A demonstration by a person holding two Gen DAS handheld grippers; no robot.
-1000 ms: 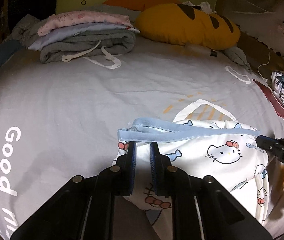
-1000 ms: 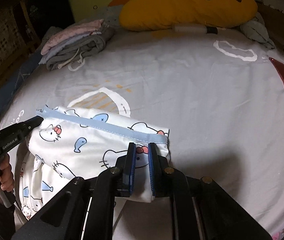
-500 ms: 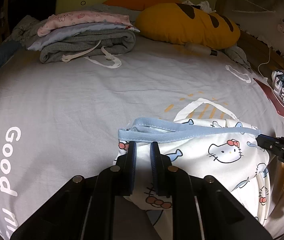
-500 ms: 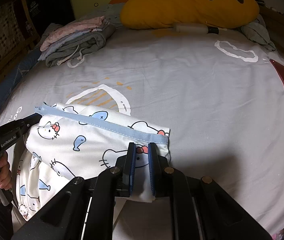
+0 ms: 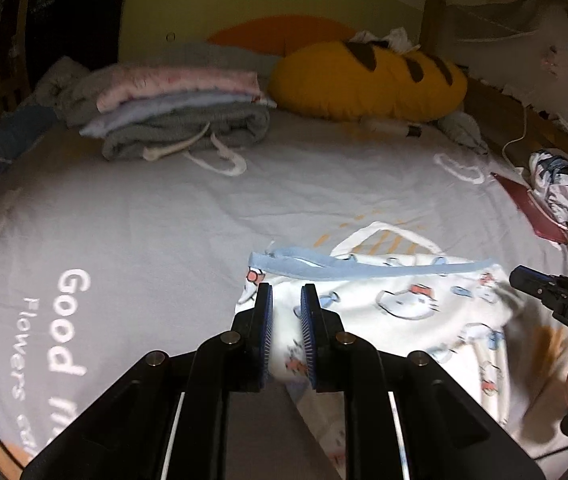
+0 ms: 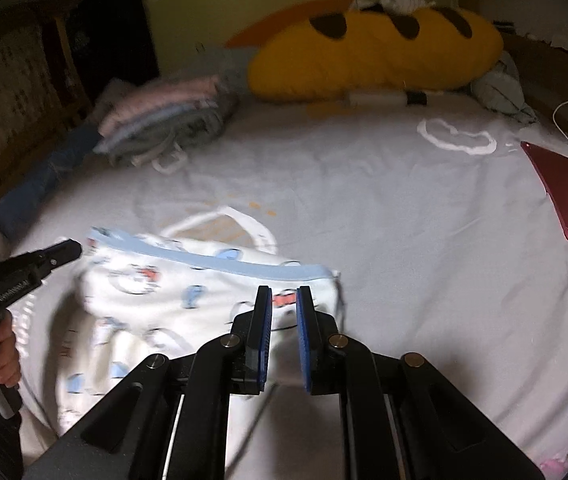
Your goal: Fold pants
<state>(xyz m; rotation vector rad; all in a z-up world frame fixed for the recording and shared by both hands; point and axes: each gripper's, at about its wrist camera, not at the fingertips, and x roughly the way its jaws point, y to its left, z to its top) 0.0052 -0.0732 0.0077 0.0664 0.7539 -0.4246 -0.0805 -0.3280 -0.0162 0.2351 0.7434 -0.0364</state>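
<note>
White Hello Kitty pants point(image 5: 404, 304) with a light blue waistband lie on the grey bedsheet point(image 5: 123, 216); they also show in the right wrist view point(image 6: 187, 300). My left gripper point(image 5: 286, 292) stands slightly open over the waistband's left corner, the cloth between its fingers but loose. My right gripper point(image 6: 284, 294) stands slightly open over the waistband's right corner. Each gripper shows at the edge of the other view, the right one point(image 5: 524, 280) and the left one point(image 6: 65, 250).
A stack of folded clothes point(image 5: 179, 120) lies at the back left, a yellow striped pillow point(image 5: 368, 80) at the back. A red flat case point(image 6: 564, 196), a white cable and crumpled cloth point(image 5: 560, 188) lie at the right edge of the bed.
Both grippers have opened a little, let go of the waistband corners and drawn back; the pants have dropped onto the sheet.
</note>
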